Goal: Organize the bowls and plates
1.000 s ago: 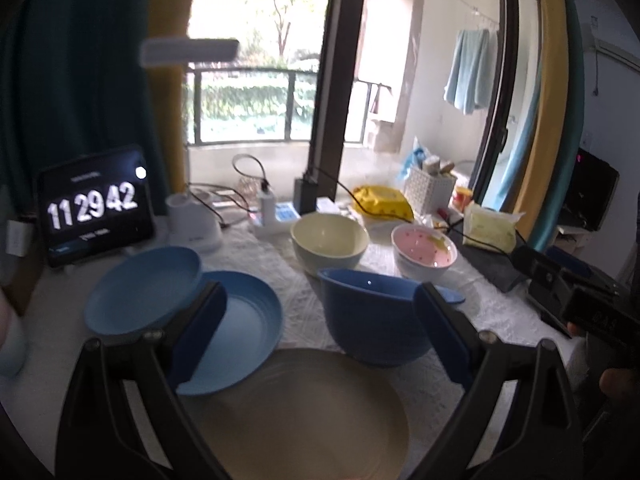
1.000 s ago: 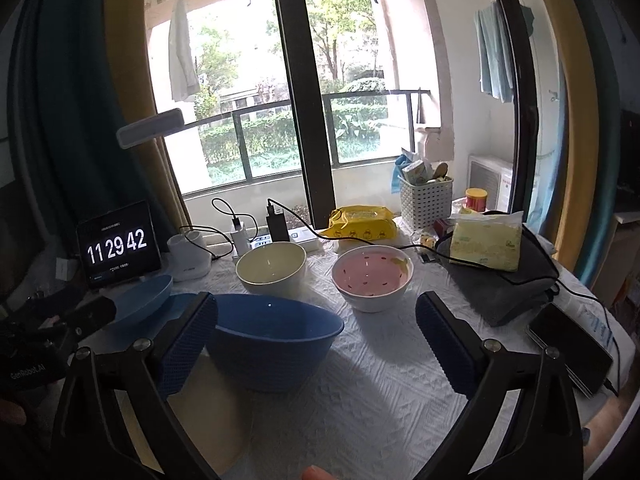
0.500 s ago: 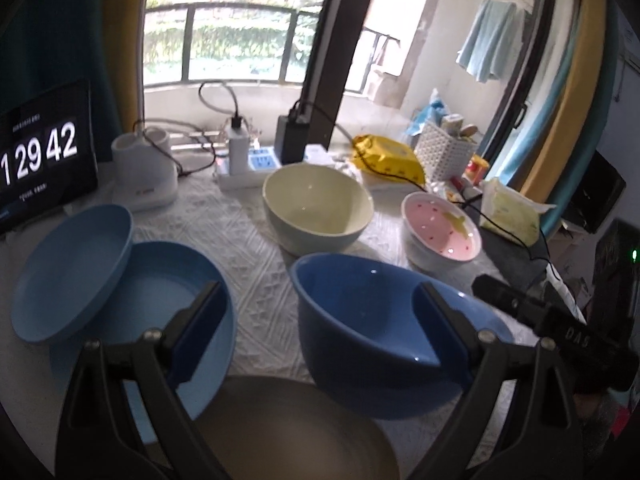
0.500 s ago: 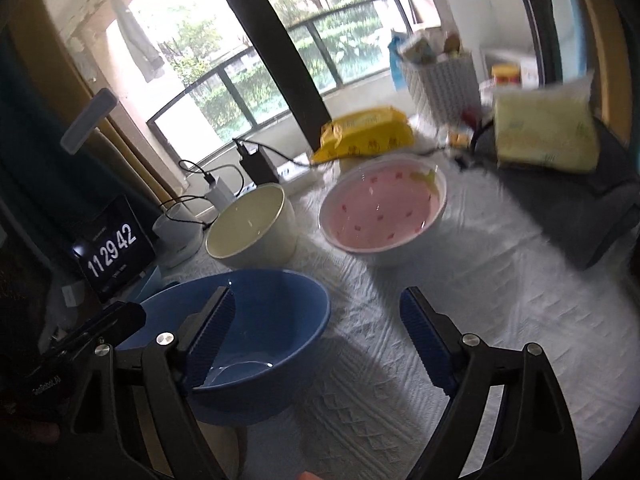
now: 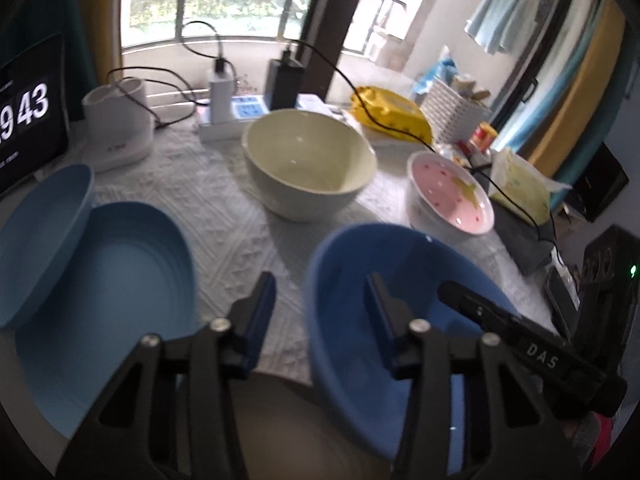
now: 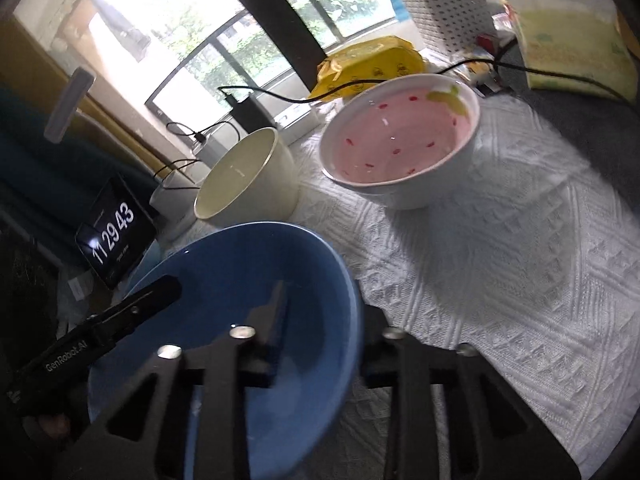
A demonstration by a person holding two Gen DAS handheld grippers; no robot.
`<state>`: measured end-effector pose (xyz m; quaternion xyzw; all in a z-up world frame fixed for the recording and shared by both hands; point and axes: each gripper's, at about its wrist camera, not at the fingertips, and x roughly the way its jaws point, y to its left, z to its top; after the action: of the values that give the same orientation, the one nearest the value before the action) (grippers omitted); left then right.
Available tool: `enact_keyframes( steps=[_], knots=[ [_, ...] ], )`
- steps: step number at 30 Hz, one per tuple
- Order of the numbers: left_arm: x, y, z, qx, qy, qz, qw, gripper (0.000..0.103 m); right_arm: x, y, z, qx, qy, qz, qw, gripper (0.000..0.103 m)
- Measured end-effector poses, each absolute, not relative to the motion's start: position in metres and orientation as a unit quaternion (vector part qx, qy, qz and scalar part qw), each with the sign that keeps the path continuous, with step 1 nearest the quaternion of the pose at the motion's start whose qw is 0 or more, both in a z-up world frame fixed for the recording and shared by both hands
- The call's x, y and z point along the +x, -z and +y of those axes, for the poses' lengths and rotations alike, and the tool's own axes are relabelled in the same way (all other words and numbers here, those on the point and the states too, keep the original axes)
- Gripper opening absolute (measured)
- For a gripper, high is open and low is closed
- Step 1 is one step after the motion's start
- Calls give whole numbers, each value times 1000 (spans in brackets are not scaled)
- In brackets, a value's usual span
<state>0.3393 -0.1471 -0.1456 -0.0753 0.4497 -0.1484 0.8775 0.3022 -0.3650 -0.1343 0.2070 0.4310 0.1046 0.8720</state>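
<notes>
Since the earlier frames both tongs have come down to the blue bowl [image 5: 404, 312], and the jaws of both have just been closing with the bowl's rim between them. The clock on the tablet [image 6: 114, 236] has changed from 42 to 43.

The left tongs [image 5: 320, 304] now straddle the left side of the rim: one finger is outside the wall and the other is inside the bowl. A gap shows between the outer finger and the wall, so I cannot tell if the pads already press on it. The right tongs [image 6: 320, 312] sit on the opposite side of the rim, one finger inside and one outside, and here the jaws look closed on the wall.

The blue bowl stands on the white textured cloth of the desk [image 6: 500, 264], at the near edge. Behind it are the cream bowl [image 5: 308, 164] and, to its right, the pink bowl [image 5: 450, 196] with red specks; the two are near each other but apart. To the left lie two blue plates [image 5: 108, 280], the smaller one resting tilted on the edge of the larger. A beige plate [image 5: 280, 424] lies at the near edge, partly hidden under the left tongs, just beside the blue bowl.
</notes>
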Motion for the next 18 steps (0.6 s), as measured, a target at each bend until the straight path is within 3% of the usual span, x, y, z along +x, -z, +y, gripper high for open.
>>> enact_keyframes(
  steps=[4,18],
  knots=[
    [334,149,-161,-63,153,457,874,35,299,129,-367,200,-106,420,879,15],
    [340,140,-234,-24,235,444,865,32,275,88,-410,148,-17,355,923,16]
  ],
)
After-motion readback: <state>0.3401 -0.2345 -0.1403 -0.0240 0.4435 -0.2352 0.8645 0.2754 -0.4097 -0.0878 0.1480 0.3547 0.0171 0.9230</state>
